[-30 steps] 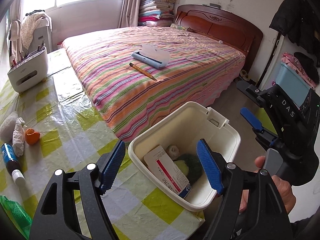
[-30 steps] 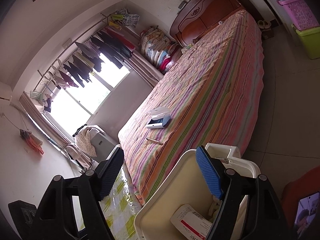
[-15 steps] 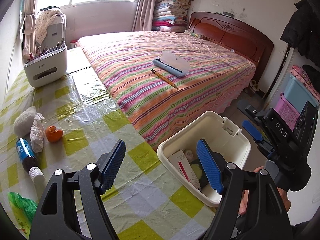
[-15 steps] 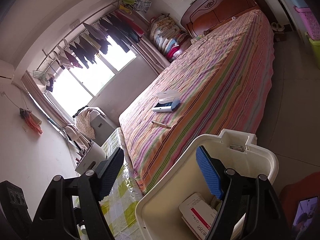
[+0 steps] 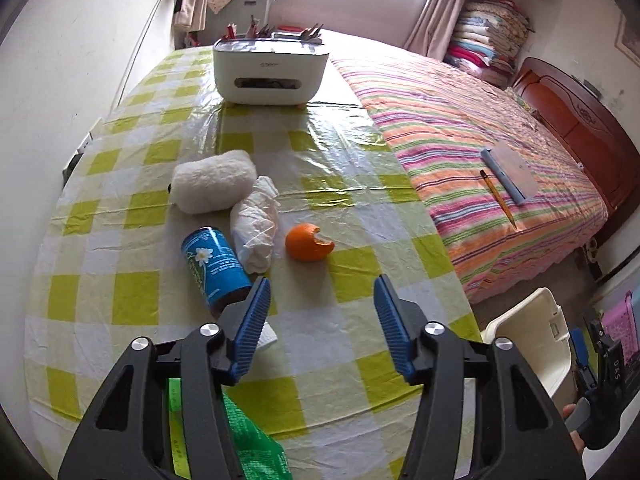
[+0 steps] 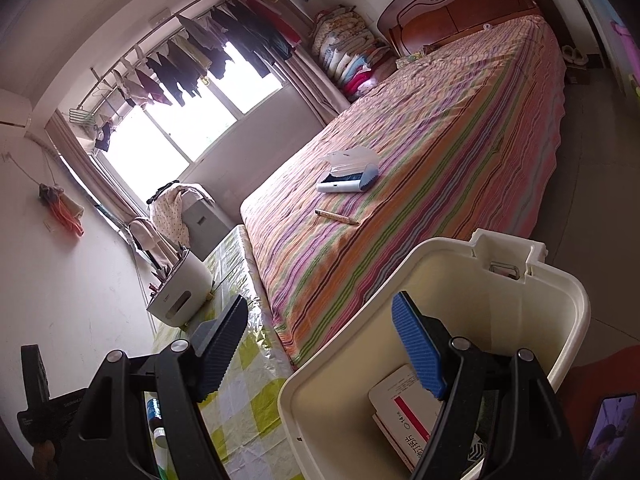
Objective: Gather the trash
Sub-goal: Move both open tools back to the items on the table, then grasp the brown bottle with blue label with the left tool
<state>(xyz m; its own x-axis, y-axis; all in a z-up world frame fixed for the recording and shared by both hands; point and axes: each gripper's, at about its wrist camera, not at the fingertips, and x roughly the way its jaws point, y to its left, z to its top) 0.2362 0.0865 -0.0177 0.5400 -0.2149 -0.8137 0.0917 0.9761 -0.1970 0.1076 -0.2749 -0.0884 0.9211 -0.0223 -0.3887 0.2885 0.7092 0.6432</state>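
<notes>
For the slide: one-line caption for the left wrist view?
Open left gripper above checked tablecloth, facing orange peel, blue bottle and crumpled white bag; bin at right.

Yellow-checked tablecloth [image 5: 352,280], orange peel [image 5: 307,242]

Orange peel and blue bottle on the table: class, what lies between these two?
In the left wrist view, a crumpled white plastic bag lies between the orange peel and the blue bottle, beside the bottle's side and apart from the peel.

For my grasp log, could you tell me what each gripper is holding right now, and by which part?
Nothing is held. The left gripper is open above the table; the right gripper is open, one finger over the white bin.
</notes>
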